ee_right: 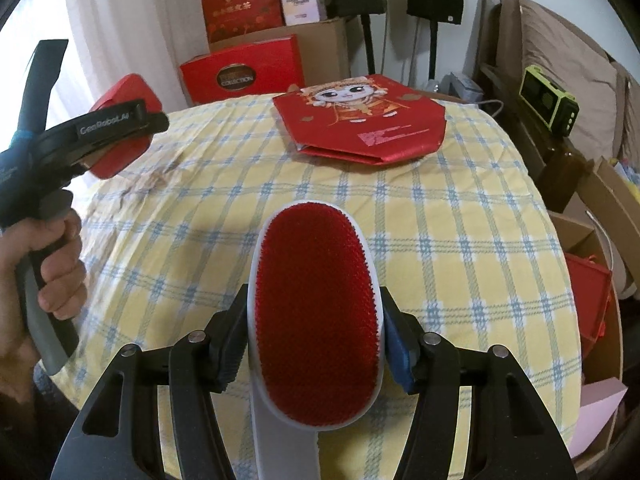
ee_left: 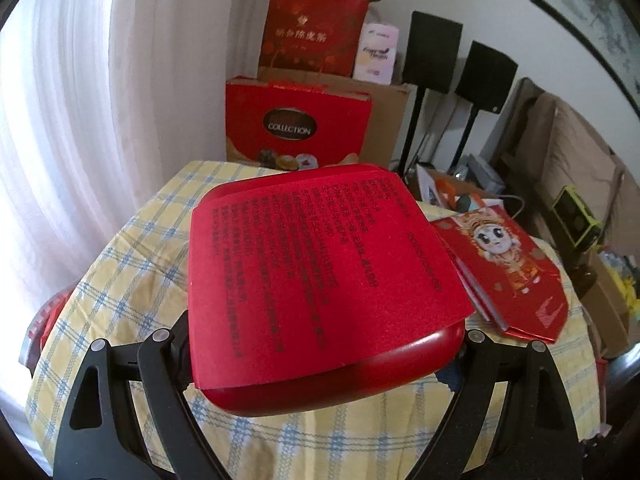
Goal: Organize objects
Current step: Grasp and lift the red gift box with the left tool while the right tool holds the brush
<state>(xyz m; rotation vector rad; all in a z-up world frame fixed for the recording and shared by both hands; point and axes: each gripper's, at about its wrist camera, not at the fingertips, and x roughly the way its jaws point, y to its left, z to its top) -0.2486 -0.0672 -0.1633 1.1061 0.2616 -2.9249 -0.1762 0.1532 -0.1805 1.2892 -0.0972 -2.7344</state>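
A red rounded box [ee_left: 320, 280] wrapped in a red paper sleeve with black print sits between the fingers of my left gripper [ee_left: 322, 344], which is shut on its sides. In the right wrist view the same box [ee_right: 120, 92] hangs over the table's left edge, and a hand [ee_right: 52, 264] holds that gripper's handle. My right gripper [ee_right: 316, 340] is shut on a lint brush [ee_right: 316, 300] with a red bristle pad and a white frame, held above the yellow checked tablecloth [ee_right: 440, 240]. A flat red paper bag with a cartoon figure [ee_right: 360, 120] [ee_left: 508, 272] lies at the table's far side.
Behind the table stand a red "COLLECTION" box [ee_left: 298, 128], a tall red gift bag [ee_left: 312, 36] on cardboard, and black speakers on stands [ee_left: 432, 52]. A green device [ee_right: 548, 100] rests on furniture at the right. White curtains [ee_left: 80, 120] hang on the left.
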